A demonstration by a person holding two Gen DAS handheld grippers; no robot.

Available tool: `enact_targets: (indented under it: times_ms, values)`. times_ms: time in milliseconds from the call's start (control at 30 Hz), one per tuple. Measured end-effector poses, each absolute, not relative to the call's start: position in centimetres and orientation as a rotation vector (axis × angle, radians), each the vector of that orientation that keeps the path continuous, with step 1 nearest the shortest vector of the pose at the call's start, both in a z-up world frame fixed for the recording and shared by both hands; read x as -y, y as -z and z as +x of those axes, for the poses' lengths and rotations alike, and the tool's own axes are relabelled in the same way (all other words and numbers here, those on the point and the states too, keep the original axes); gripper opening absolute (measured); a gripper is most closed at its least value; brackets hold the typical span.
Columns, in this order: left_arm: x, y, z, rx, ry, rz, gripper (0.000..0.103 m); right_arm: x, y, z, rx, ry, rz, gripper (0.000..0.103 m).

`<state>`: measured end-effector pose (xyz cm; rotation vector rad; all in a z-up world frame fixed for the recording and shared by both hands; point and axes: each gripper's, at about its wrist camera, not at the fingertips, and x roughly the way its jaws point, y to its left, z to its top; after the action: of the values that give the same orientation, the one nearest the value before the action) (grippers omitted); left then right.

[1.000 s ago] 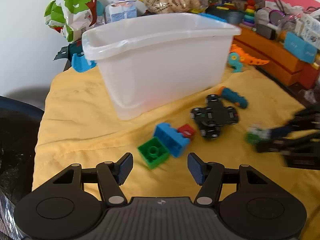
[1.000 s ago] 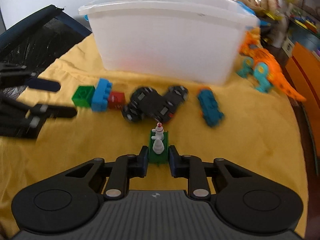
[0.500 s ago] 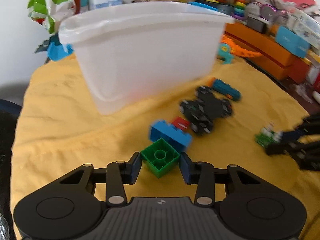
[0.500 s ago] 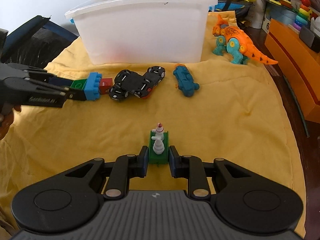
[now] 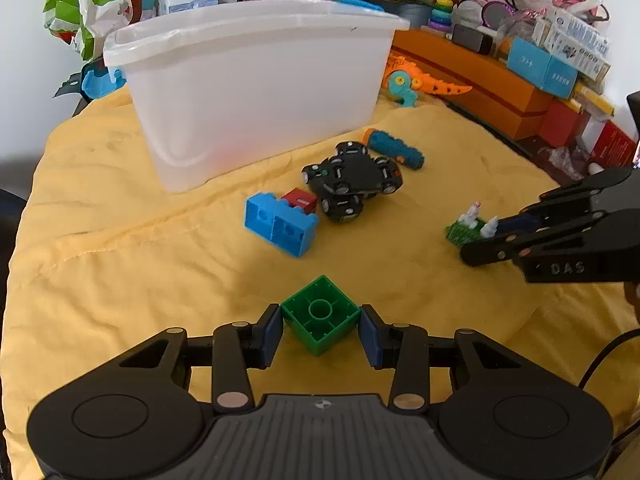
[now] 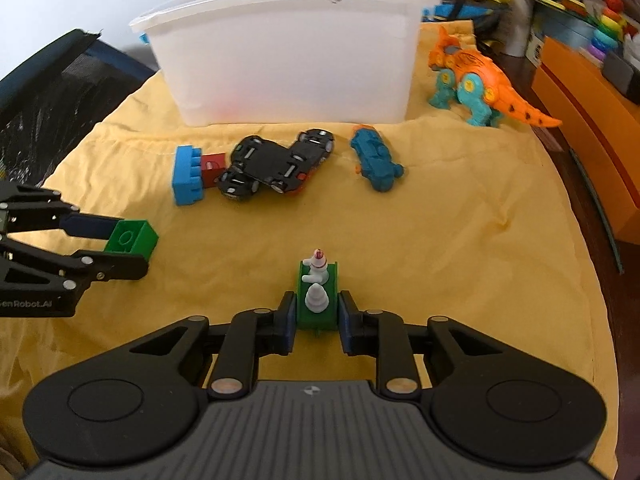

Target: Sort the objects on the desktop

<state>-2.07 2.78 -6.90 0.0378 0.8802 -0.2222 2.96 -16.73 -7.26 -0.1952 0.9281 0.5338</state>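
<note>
My left gripper (image 5: pixel 320 330) is shut on a green brick (image 5: pixel 320 320), held hollow side up just above the yellow cloth (image 5: pixel 120 248). From the right wrist view the same green brick (image 6: pixel 132 240) sits between the left gripper's (image 6: pixel 120 246) fingers at the left. A small green plate with white figures (image 6: pixel 317 300) is clamped in my right gripper (image 6: pixel 317 316); the left wrist view shows that green plate (image 5: pixel 466 230) at the right gripper's (image 5: pixel 480 236) tips. A blue brick (image 5: pixel 280 226), a red brick (image 5: pixel 300 200), black toy cars (image 5: pixel 352 180) and a blue toy car (image 5: pixel 396 150) lie before the white bin (image 5: pixel 256 80).
An orange and teal dinosaur (image 6: pixel 472 76) stands right of the bin. Orange boxes (image 5: pixel 500 92) and cluttered toys line the far right. Snack bags (image 5: pixel 96 0) sit behind the bin. A dark chair (image 6: pixel 52 92) is off the cloth's left edge.
The left gripper moved onto the green brick, closed on it, then drew it back away from the blue brick. The right gripper kept hold of its green plate.
</note>
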Motion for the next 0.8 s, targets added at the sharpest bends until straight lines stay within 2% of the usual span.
enact_targets:
  times_ms: [333, 800]
  values:
    - [-1.9, 1.4, -1.7, -0.758, 0.262, 0.043, 0.045, 16.1, 4.5, 2.9, -0.847, -0.553, -0.234, 0.024]
    - [-3.7, -5.4, 2.4, -0.571, 0.204, 0.055, 0.045, 15.4, -2.1, 5.9, -0.678, -0.583, -0.214, 0.023]
